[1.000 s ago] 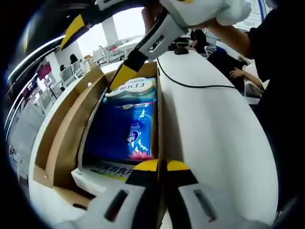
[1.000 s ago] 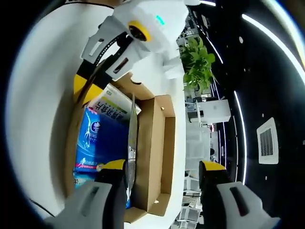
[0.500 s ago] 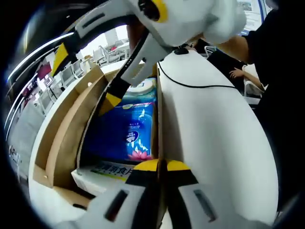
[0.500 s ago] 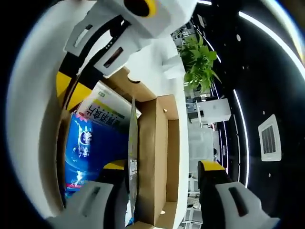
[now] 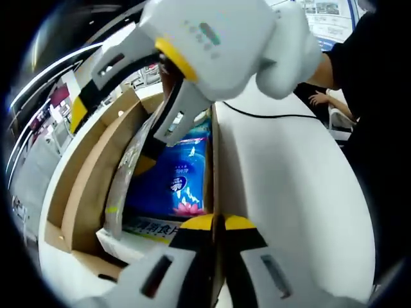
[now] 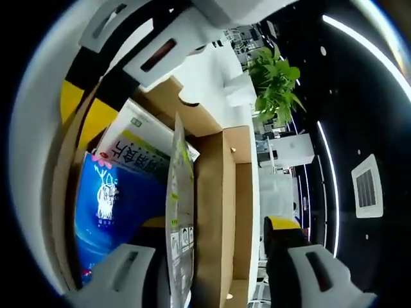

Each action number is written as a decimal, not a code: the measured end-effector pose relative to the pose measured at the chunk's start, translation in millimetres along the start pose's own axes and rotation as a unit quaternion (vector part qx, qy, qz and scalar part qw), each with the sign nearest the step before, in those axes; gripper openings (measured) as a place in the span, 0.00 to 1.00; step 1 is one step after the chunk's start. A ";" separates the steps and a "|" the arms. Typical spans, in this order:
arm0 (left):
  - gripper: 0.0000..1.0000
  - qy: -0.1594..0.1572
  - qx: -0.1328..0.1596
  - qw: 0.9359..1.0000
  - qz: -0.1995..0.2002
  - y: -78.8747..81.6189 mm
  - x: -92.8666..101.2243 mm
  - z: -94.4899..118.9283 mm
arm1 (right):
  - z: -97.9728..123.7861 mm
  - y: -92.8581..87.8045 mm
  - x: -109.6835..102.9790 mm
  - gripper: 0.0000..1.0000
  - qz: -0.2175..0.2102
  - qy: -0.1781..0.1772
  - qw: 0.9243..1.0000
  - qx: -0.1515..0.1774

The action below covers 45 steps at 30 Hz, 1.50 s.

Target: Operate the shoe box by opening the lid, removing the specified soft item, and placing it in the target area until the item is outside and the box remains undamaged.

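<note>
The open cardboard shoe box (image 5: 90,186) lies on a white table. Inside are a blue soft tissue pack (image 5: 176,173), a white carton with green print (image 5: 151,228) and a thin silvery packet (image 5: 125,179) standing on edge by the left wall. My left gripper (image 5: 219,221) is shut on the box's near wall rim. My right gripper (image 5: 112,138) reaches down into the box from above. In the right gripper view my right gripper (image 6: 218,224) is open, its jaws straddling the packet (image 6: 181,205) and the box's wall (image 6: 215,192). The blue pack (image 6: 112,199) lies left of them.
A black cable (image 5: 257,114) crosses the white table (image 5: 282,179) right of the box. A person's dark sleeve (image 5: 366,70) fills the right side, and another person (image 5: 321,96) sits behind. A green plant (image 6: 276,77) stands beyond the box.
My right gripper has gone deeper into the box. The thin packet now stands up between its jaws. The left gripper has kept its hold.
</note>
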<state>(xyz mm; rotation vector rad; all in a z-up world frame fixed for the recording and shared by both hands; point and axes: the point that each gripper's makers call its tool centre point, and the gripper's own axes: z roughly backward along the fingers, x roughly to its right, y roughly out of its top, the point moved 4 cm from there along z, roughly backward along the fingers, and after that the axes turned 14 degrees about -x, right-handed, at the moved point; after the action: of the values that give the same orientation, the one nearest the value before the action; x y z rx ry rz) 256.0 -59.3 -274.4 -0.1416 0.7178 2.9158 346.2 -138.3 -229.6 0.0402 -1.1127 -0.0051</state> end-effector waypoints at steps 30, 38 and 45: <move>0.02 0.000 -0.002 1.000 -0.001 -1.4 3.1 0.7 | 1.1 2.5 -23.3 0.20 0.039 -0.002 0.999 -0.003; 0.02 0.000 -0.003 1.000 -0.005 -1.5 2.8 0.8 | 1.8 0.1 -31.5 0.07 0.035 0.026 0.999 -0.009; 0.02 0.000 -0.004 1.000 -0.005 -0.3 -1.0 -0.8 | 1.6 0.1 -32.0 0.06 0.037 0.028 0.999 -0.010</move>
<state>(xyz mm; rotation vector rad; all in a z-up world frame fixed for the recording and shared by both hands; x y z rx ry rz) 257.1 -59.5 -275.2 -0.1449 0.7045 2.9089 330.6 -137.6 -257.6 -0.0186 -1.0570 0.0505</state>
